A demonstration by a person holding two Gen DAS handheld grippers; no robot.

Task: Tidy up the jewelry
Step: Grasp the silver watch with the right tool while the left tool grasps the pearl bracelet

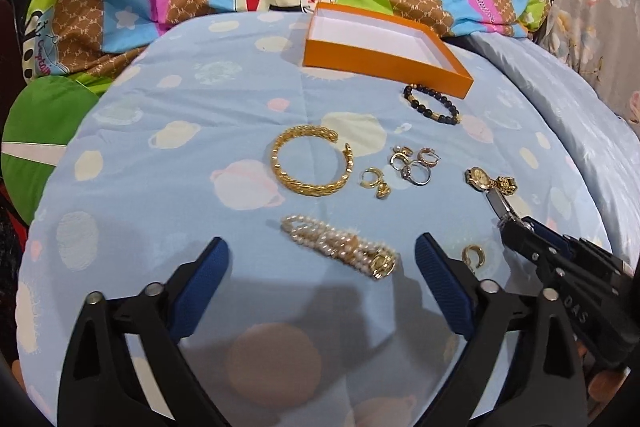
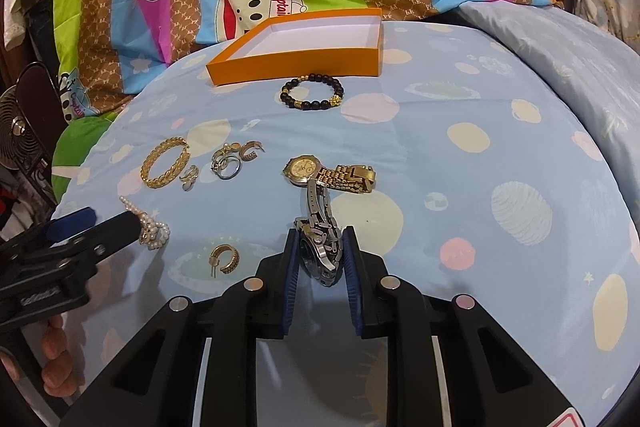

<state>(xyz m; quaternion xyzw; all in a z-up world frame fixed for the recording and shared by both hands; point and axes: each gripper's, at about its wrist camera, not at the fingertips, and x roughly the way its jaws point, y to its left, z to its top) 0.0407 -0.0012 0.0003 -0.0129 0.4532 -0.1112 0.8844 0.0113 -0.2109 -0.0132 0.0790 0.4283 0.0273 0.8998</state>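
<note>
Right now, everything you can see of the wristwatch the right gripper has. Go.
The wristwatch is silver-toned metal with a link bracelet. The right gripper is shut on its lower part, blue fingers pressing both sides; whether that part is the case or the clasp is unclear. The free band runs away from the gripper toward the gold watch and appears to reach or overlap it. Whether it is lifted off the blue bedsheet cannot be told. The dial is not visible.

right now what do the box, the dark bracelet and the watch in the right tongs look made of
Orange box: looks like matte cardboard, white inside, crisp folded edges.
Black bead bracelet: dull dark beads, stone or wood, with gold-coloured spacers.
Silver watch in the right tongs: shiny metal links, probably steel.
</note>
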